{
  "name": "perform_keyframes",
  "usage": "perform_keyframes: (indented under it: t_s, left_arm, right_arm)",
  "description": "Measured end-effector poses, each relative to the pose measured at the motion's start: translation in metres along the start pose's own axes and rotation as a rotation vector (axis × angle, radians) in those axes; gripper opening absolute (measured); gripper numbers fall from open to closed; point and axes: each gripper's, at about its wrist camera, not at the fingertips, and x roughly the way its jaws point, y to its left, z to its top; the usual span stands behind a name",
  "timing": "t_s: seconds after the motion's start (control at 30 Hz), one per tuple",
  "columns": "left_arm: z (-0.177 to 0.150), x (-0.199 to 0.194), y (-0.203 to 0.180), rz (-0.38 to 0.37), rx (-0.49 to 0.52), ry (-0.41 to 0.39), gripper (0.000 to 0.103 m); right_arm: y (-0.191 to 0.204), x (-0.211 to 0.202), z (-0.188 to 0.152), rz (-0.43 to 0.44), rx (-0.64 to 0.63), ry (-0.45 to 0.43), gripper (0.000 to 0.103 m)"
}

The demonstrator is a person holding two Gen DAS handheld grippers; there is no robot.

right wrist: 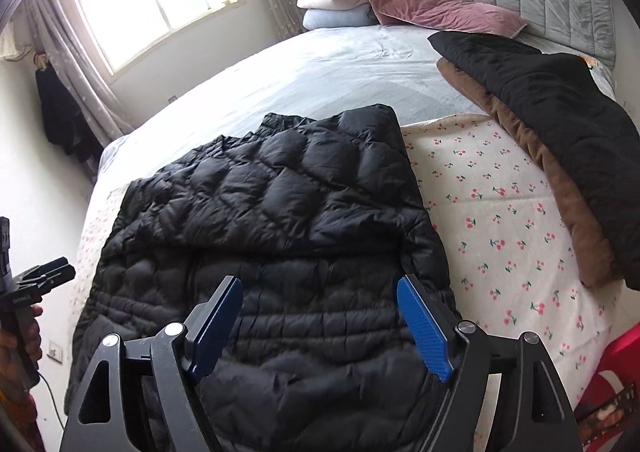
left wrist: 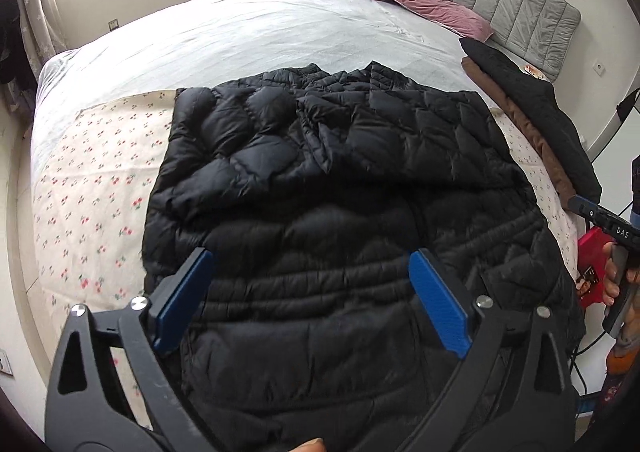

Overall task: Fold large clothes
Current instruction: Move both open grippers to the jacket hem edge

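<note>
The black quilted down jacket point(left wrist: 340, 192) lay on the bed point(left wrist: 240, 32), over the cherry-print sheet point(left wrist: 100, 180), with its sleeves already folded in across its body. Both the left tongs point(left wrist: 310, 276) and the right tongs point(right wrist: 320, 312) stood released above the jacket's near hem, nothing between their blue pads.

The main risk was the puffy filling: trapped air could spring the folded sleeves back off the jacket once the hem was lifted. The shell looked slick, so a shallow pinch might take only the top layer and slip, leaving a lopsided fold. An uneven lift by the two tongs could also skew the jacket toward the stacked black and brown garments point(right wrist: 552, 132) to its right.
</note>
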Motion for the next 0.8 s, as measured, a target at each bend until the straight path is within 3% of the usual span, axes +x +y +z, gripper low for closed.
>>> perform_keyframes:
  t_s: [0.27, 0.47, 0.57, 0.8]
  left_arm:
    - [-0.076, -0.044, 0.007, 0.036, -0.014, 0.027, 0.099]
    - [-0.13, -0.063, 0.022, 0.018, -0.047, 0.046, 0.099]
    - [-0.152, -0.072, 0.035, -0.008, -0.062, 0.046, 0.099]
    - [-0.196, -0.083, 0.092, -0.118, -0.202, 0.023, 0.099]
  right_arm:
    - [0.001, -0.036, -0.065, 0.022, -0.042, 0.077, 0.082]
    - [-0.015, -0.058, -0.104, 0.074, -0.028, 0.096, 0.082]
    - [-0.029, -0.07, -0.119, 0.118, -0.006, 0.096, 0.082]
    - [-0.071, -0.084, -0.141, 0.096, 0.08, 0.078, 0.082]
